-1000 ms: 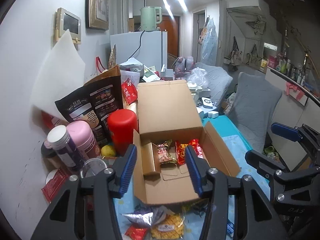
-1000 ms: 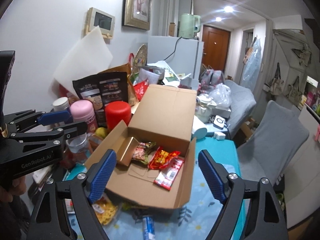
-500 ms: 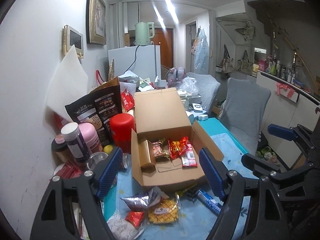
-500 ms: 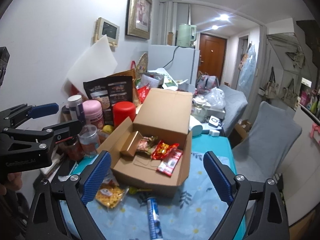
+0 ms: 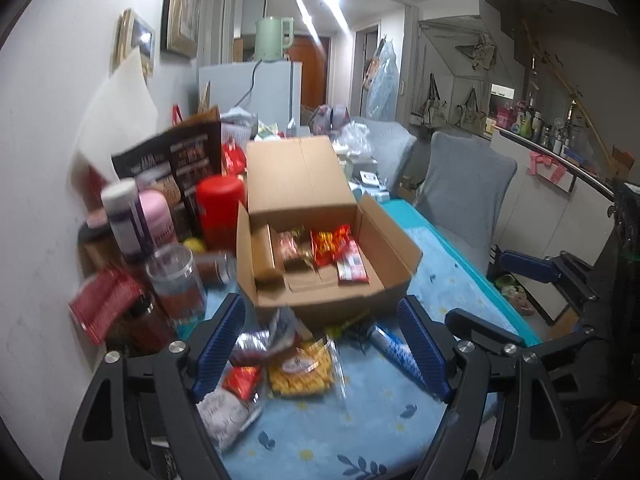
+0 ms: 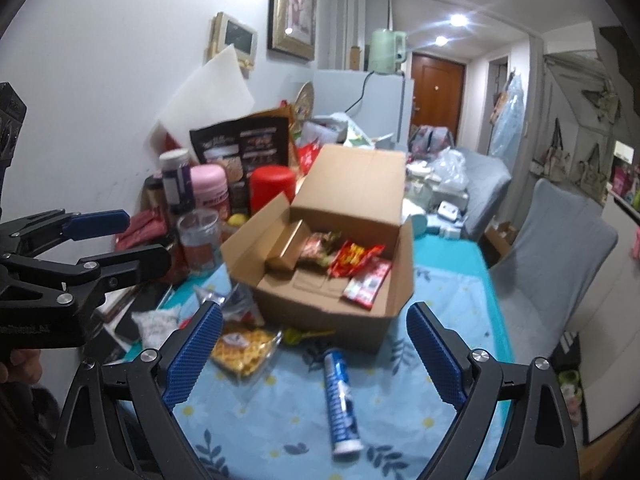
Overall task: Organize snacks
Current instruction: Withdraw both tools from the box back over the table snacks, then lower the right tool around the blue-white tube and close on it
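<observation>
An open cardboard box (image 5: 384, 280) stands on the blue flowered tablecloth with several red snack packets (image 5: 334, 246) inside. Loose snacks lie in front of it: a yellow cracker pack (image 5: 300, 372), a silver packet (image 5: 256, 340), a small red packet (image 5: 240, 380), a white packet (image 5: 224, 412) and a blue tube (image 6: 342, 396). My left gripper (image 5: 320, 350) hangs open above the loose packets with nothing between its fingers. My right gripper (image 6: 314, 356) is open over the cloth in front of the box (image 6: 332, 304), the blue tube just below it and the yellow pack (image 6: 244, 350) by its left finger.
Jars, a pink canister (image 6: 208, 192), a red canister (image 5: 220, 208) and a dark bag (image 6: 244, 144) crowd the wall side left of the box. A grey chair (image 5: 464, 192) stands at the table's right. The table's front edge lies just below the grippers.
Both grippers have drawn back from the box and sunk a little, bringing the loose snacks on the cloth into view. The left jaws have spread wider, the right slightly wider.
</observation>
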